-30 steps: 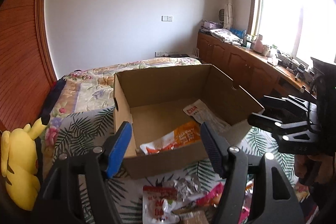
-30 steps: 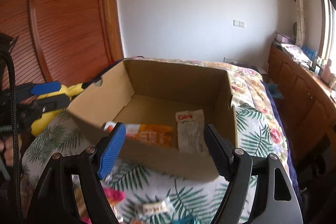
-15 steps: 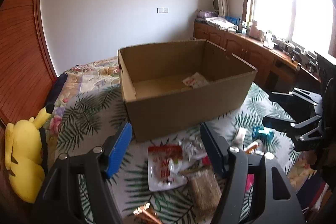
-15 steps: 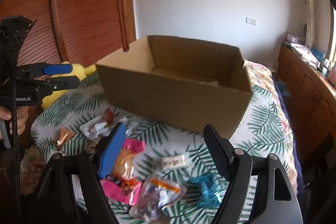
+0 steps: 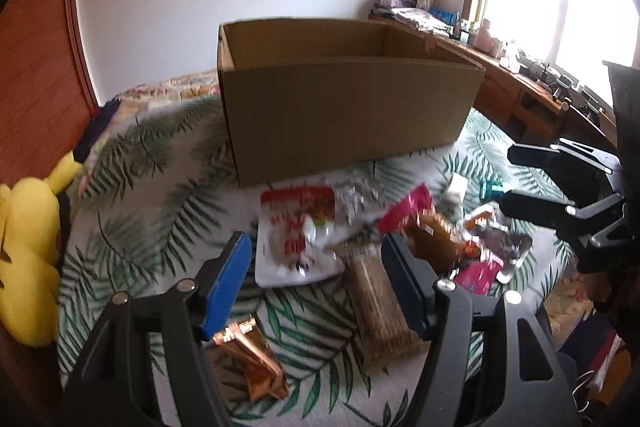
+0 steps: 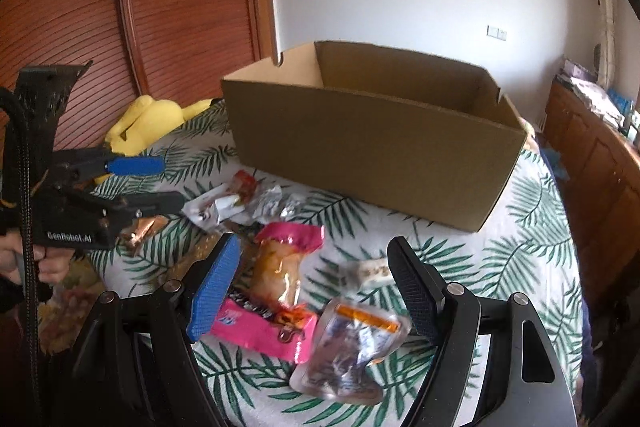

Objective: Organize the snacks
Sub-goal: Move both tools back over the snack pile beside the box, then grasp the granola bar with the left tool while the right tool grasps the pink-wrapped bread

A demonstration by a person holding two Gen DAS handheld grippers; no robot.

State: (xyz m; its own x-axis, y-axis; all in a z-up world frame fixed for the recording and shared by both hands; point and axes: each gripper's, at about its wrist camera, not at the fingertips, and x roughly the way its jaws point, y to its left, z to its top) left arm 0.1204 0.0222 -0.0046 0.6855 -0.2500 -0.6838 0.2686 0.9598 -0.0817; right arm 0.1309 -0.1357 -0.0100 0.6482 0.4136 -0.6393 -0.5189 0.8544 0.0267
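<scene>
Dropped lower since a second ago, both cameras now facing the cardboard box [image 5: 344,115] from outside rather than peering into it, its inside hidden behind the near wall. Stands upright on the palm-leaf bedspread [image 5: 152,227], open at the top, with the snacks scattered on the cover just in front of it.

Left gripper [image 5: 316,271] spread wide, pinching nothing, held over a long brown wafer pack [image 5: 380,311] and a white pouch with red print [image 5: 296,239]. Near its blue left pad, a crumpled copper-foil wrapper [image 5: 252,359]. Beyond the pouch, crinkled silver foil [image 5: 356,199] close to the box wall. Further right, a pink-edged packet [image 5: 408,211], a small teal item [image 5: 494,187] and a clear pouch [image 5: 500,239], partly screened by the right gripper [image 5: 508,179] reaching in from the side.

Right gripper [image 6: 312,287] likewise spread, empty, over a pink packet with an orange-brown snack [image 6: 280,267]. Lower right of that, a clear pouch with an orange strip [image 6: 352,347]; just beside the right finger, a small pale wrapped piece [image 6: 368,271]. Blurred by motion, so labels unreadable.

Yellow plush toy [image 6: 148,123] at the bed's left edge, well apart from the snacks. Ribbed wooden wardrobe door [image 6: 180,7] behind it; wooden cabinets [image 5: 512,95] cluttered on top along the window side.
</scene>
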